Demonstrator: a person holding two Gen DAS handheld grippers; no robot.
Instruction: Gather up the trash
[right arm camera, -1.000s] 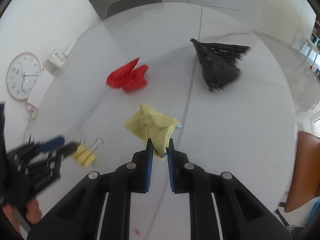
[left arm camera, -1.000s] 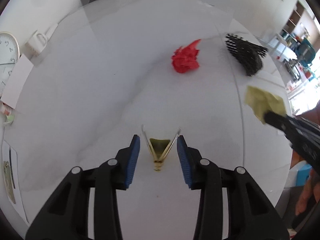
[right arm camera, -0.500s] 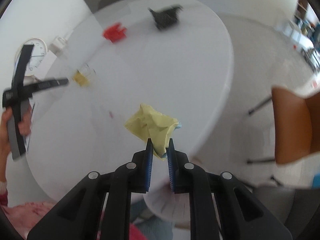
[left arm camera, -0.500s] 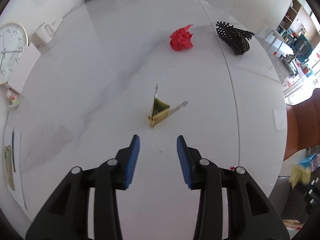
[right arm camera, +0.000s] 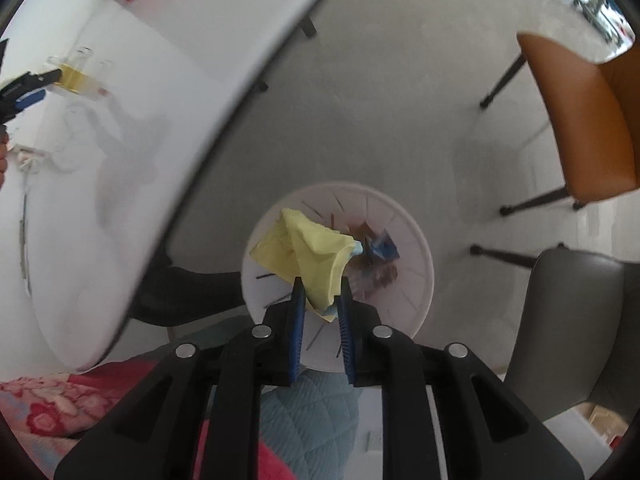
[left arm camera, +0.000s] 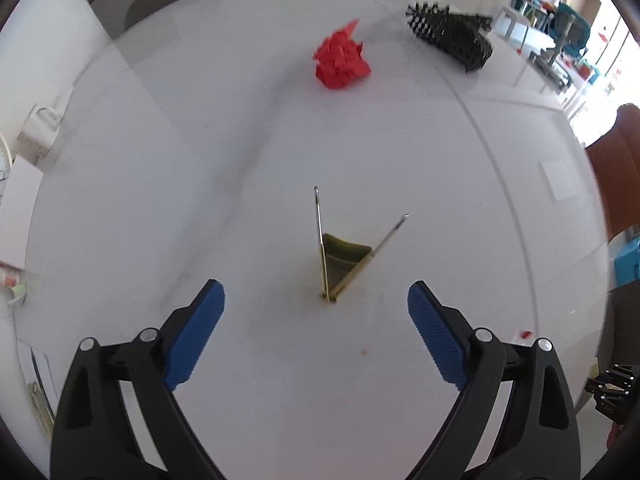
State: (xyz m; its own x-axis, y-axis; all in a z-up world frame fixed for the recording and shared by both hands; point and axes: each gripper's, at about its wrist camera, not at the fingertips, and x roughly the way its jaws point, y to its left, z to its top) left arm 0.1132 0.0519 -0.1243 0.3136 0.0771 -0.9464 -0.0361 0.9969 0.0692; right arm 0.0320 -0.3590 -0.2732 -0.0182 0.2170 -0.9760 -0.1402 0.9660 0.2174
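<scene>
Left wrist view: the left gripper (left arm camera: pixel 312 308) points down at the white table (left arm camera: pixel 200 168), its jaws spread wide after just opening, nothing pressed between them. A yellow binder clip (left arm camera: pixel 340 260) stands on the table between and just ahead of the pads. Farther off lie a red paper wad (left arm camera: pixel 340 62) and a black mesh piece (left arm camera: pixel 452 36).

Right wrist view: the right gripper (right arm camera: pixel 322 304) hangs over a white bin (right arm camera: pixel 416 240) on the floor, jaws just easing apart with the yellow paper (right arm camera: pixel 308 248) between the pads, still touching them.
</scene>
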